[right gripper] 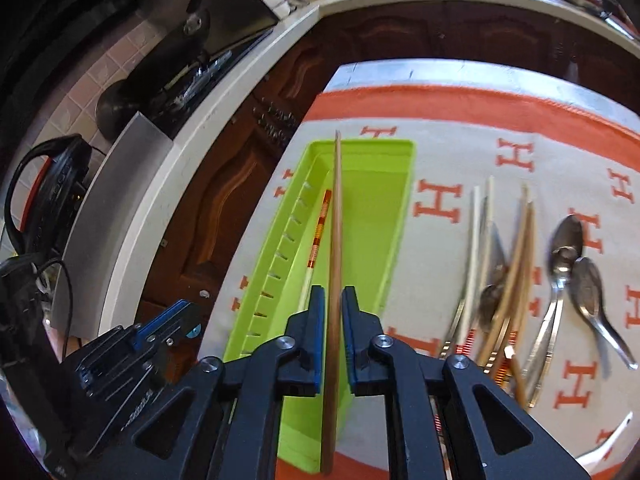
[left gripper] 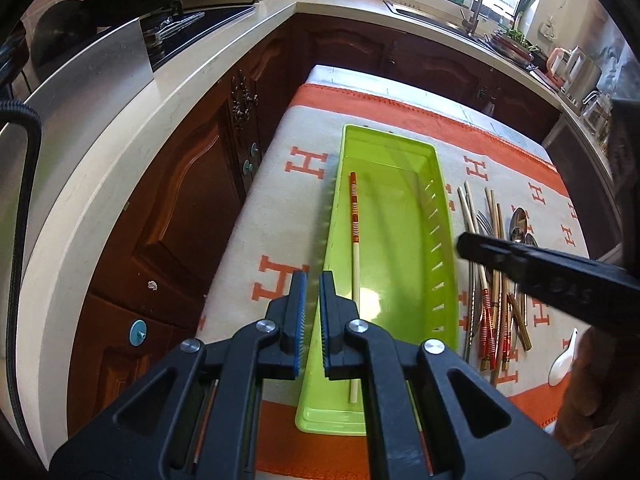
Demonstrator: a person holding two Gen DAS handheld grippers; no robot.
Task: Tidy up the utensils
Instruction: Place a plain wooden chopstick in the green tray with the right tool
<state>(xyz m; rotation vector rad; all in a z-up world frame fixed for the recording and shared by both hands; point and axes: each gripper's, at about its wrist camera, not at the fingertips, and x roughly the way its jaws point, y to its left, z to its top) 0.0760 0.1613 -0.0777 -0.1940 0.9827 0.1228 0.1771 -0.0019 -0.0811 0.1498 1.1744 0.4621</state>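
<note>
1. Blue-padded jaws of the right gripper [right gripper: 331, 312] sit nearest the right wrist lens, with a plain brown chopstick [right gripper: 337, 216] running between them. A slim gap shows on either side of the stick, so the pads appear slack around it, not pinching.
2. That chopstick's long axis runs straight ahead along the fingers, over the green plastic tray [right gripper: 394, 224], nearly parallel to the tray's long sides.
3. One red-banded chopstick [left gripper: 354, 240] already lies lengthwise on the tray floor, near the slotted wall.
4. Judged from this, the stick is at the point of release; it should fall inside the tray provided it stays aligned with the long sides.
5. The left gripper [left gripper: 313, 288] hovers over the tray's near rim [left gripper: 332, 216], jaws nearly together and empty.
6. Remaining chopsticks [right gripper: 516, 264] and metal spoons [right gripper: 568, 248] lie on the H-patterned cloth [right gripper: 440, 152], right of the tray, nearer the right hand.
</note>
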